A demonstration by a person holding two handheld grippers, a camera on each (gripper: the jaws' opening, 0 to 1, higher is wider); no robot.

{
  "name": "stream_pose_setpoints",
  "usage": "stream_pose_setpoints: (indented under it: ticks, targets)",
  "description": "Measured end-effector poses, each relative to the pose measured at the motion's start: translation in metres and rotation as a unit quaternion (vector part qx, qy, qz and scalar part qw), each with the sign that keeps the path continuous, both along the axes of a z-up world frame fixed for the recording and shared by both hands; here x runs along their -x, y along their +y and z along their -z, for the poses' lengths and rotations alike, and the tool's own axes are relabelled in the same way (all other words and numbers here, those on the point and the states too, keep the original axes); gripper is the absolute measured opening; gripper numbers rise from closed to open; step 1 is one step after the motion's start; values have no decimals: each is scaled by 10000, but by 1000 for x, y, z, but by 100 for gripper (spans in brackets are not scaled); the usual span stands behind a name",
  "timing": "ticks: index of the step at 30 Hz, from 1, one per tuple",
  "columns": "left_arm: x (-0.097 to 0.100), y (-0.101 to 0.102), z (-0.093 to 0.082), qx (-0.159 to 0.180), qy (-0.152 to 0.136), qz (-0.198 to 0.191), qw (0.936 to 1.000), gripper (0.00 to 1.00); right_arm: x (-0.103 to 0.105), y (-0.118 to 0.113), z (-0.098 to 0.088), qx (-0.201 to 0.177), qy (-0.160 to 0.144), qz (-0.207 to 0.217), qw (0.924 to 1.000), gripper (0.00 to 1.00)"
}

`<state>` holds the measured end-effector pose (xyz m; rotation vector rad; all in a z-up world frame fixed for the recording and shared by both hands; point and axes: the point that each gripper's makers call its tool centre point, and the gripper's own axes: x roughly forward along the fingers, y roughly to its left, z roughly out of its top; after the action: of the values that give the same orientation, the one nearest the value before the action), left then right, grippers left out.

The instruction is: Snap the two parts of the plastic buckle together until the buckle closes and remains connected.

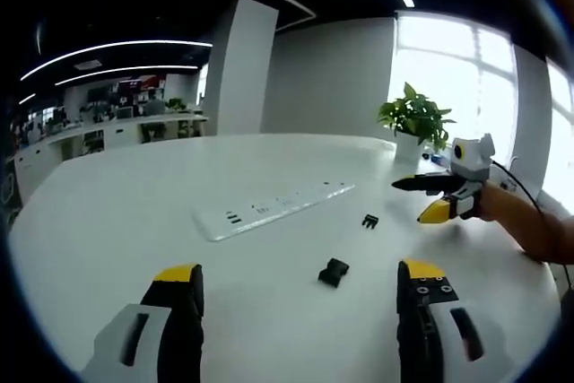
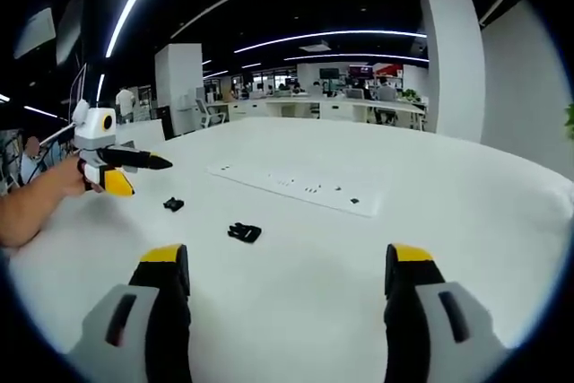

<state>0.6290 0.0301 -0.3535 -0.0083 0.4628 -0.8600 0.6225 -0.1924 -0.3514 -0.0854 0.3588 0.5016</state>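
White table [image 1: 108,221] bears buckle halves [image 1: 333,272], power strip [image 1: 273,208], plant [image 1: 415,123].

no legible text, marks on the white power strip [image 1: 273,208] too small to read

You have 2 buckle parts: 1 larger [image 1: 333,272] and 1 smaller [image 1: 369,221], plus 1 power strip [image 1: 273,208], 1 potted plant [image 1: 414,123] and 2 grippers: left [image 1: 300,277], right [image 2: 287,257].

Open office: round white table [image 1: 134,213], potted plant [image 1: 414,118] by bright windows [image 1: 448,69], white column [image 2: 453,60], ceiling light strips [image 2: 350,33].
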Motion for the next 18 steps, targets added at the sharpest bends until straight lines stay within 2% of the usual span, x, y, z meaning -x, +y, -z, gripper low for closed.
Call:
stream_pose_setpoints:
  ticks: [11,18]
  targets:
    - [-8,-2,2,-10,-7,41,10000,91,-10,0,-4,-43,-66,-25,10000,90]
    - [-14,-4,-3,14,-117,202,9997,90,-16,1,-5,-17,-137,-93,9999,88]
